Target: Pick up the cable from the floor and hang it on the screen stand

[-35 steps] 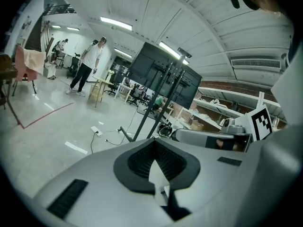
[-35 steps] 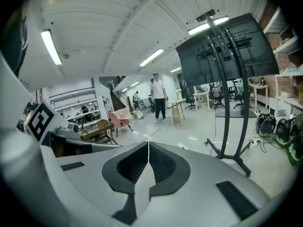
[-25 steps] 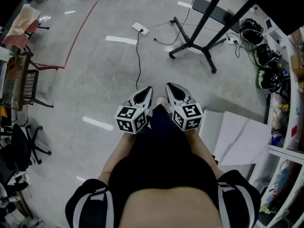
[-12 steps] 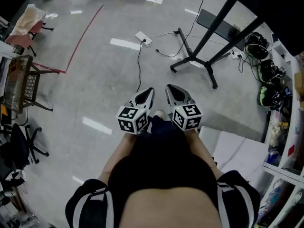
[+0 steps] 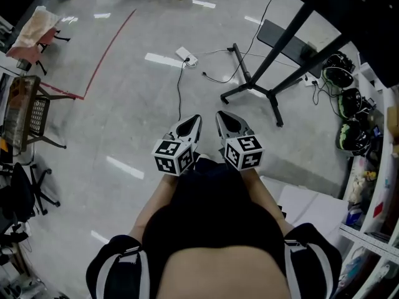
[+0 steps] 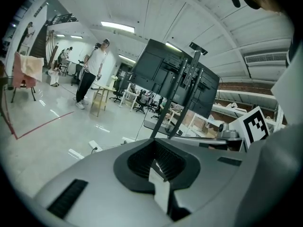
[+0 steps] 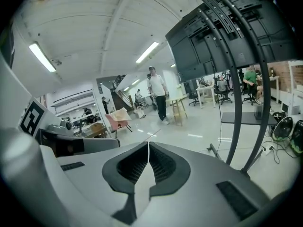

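A thin black cable [image 5: 179, 92] lies on the grey floor, running from a white power strip [image 5: 186, 56] toward me. A second loose cable [image 5: 218, 80] trails by the foot of the black screen stand [image 5: 265, 73]. The stand carries dark screens [image 6: 165, 79] and rises ahead in both gripper views [image 7: 236, 79]. I hold my left gripper [image 5: 189, 125] and right gripper [image 5: 225, 122] side by side at waist height, well above the floor and short of the cable. Both are shut with nothing between the jaws [image 6: 158, 162] [image 7: 148, 148].
Office chairs [image 5: 25, 192] and a wire rack stand at the left. Helmets and tangled cords [image 5: 349, 101] lie at the right by shelving. White boards [image 5: 312, 204] lie on the floor at the lower right. A red tape line [image 5: 106, 48] crosses the floor. A person [image 6: 92, 74] stands by a stool far off.
The power strip, cable and stand foot have slid lower in the head view, so I am closer to them. Both grippers keep their pose and stay shut.
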Demonstrator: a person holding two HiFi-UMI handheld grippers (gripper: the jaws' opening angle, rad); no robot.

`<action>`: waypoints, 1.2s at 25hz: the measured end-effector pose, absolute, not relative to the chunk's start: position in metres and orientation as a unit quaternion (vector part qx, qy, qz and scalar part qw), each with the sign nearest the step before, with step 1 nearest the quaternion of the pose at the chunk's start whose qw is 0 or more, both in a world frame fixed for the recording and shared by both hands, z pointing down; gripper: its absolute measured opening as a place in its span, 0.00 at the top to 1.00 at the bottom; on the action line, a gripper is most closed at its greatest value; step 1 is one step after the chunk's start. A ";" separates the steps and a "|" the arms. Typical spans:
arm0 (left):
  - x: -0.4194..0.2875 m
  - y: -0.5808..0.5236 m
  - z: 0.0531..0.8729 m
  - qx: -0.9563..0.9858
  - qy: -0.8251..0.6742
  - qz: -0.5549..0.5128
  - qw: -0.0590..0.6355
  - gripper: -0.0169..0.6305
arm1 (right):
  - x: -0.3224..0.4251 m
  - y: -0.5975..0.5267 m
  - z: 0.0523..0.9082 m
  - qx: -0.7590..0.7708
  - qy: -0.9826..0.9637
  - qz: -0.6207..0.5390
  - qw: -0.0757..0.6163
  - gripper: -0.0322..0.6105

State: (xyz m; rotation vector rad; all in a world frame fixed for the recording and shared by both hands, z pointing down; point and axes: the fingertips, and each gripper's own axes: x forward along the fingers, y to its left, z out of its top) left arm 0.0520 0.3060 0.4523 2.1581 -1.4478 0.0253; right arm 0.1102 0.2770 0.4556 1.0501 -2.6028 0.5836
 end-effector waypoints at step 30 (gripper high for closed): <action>0.069 0.261 0.475 0.802 -0.517 0.036 0.297 0.97 | 0.130 0.235 0.480 0.382 -0.882 0.239 0.137 0.91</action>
